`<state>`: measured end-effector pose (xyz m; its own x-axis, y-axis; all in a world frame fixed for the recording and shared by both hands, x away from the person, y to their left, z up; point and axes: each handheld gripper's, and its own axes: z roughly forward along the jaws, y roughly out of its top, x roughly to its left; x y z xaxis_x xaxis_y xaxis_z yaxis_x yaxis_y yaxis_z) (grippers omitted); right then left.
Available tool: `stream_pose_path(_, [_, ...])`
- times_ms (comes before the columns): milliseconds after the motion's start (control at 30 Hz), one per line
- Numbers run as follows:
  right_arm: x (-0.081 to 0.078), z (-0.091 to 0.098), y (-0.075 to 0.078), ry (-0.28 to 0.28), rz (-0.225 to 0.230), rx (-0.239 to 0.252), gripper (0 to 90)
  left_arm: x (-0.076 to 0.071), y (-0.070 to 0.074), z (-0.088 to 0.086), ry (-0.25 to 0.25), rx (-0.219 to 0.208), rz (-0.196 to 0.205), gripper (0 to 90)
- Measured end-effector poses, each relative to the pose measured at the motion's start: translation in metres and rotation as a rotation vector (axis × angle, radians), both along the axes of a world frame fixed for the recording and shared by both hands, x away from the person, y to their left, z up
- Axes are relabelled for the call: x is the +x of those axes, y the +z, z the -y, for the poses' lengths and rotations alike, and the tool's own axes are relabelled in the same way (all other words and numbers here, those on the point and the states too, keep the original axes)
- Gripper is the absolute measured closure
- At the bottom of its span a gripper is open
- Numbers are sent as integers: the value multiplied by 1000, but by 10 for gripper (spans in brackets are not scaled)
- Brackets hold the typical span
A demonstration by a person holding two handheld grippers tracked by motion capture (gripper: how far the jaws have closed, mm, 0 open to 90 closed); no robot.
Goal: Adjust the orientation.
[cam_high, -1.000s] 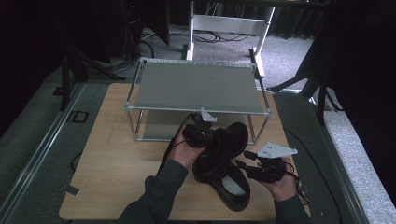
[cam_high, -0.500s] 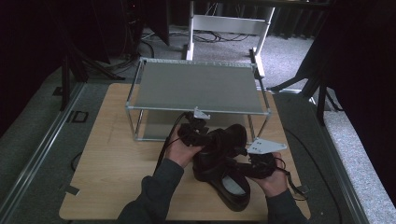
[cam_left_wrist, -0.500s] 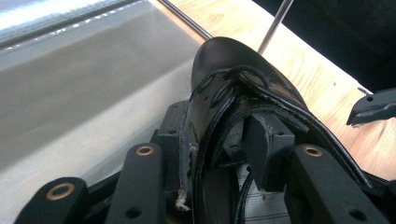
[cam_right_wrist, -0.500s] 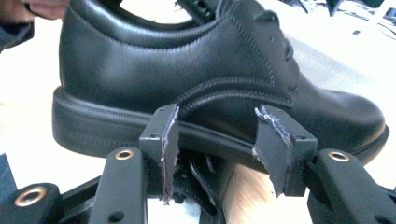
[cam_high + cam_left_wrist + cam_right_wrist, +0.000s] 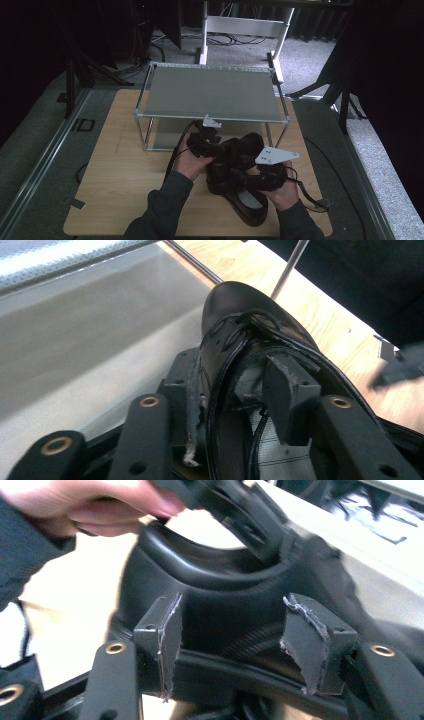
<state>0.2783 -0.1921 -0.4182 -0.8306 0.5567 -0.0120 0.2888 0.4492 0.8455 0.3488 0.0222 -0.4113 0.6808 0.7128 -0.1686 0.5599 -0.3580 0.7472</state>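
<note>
— Where was the shoe (image 5: 235, 157) at that point?

— Near the middle of the wooden table (image 5: 115, 170), just at six o'clock of the metal rack (image 5: 210, 92), toe aimed toward twelve o'clock at the rack's lower shelf (image 5: 75, 340). A second black shoe (image 5: 247, 202) lay on its side just toward six o'clock of it, insole up.

— And the left gripper (image 5: 235, 385)?

— Pinching the shoe's side wall by the laces: one pad outside the leather, the other inside the opening. It looked like a firm bite.

— The right gripper (image 5: 235, 635)?

— Spread apart. Its pads stood either side of the heel collar, with the leather lying behind them, not between them. It gripped nothing that I could see.

— So what would doing the step well have called for?

— My guess was that the shoe was bound for the lower shelf. The toe had to stay low and level to pass under the top shelf's edge, and clear of the rack post (image 5: 290, 262) at one o'clock in the left gripper view. The right gripper ought to have steadied the heel so the shoe did not twist about the single pinch.

— Risks?

— Soft leather could have slipped from the pads, and the loose laces might have snagged.
</note>
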Motion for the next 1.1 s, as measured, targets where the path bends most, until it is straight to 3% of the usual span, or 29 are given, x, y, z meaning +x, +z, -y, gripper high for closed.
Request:
stream_pose_path(67, [-1, -5, 3, 42, -4, 30, 383, 1, 0, 0, 5, 1, 0, 550])
stream_pose_path(267, [2, -19, 8, 98, 23, 30, 343, 0, 0, -2, 9, 27, 10, 529])
stream_pose_path(433, [8, -23, 8, 135, 33, 62, 322, 1, -2, -5, -2, 9, 1, 531])
stream_pose_path(667, [13, -34, 3, 178, 26, 25, 324, 3, -1, -7, -8, -11, -16, 541])
stream_pose_path(767, [12, -35, 1, 164, 36, -13, 333, 2, 0, -11, -5, -32, -8, 527])
stream_pose_path(900, [10, -31, 3, 155, 36, -51, 363, -4, 4, -24, 36, -93, 29, 449])
stream_pose_path(1100, [12, -21, 5, 145, 27, -49, 363, -20, -2, -59, 105, -110, 76, 445])
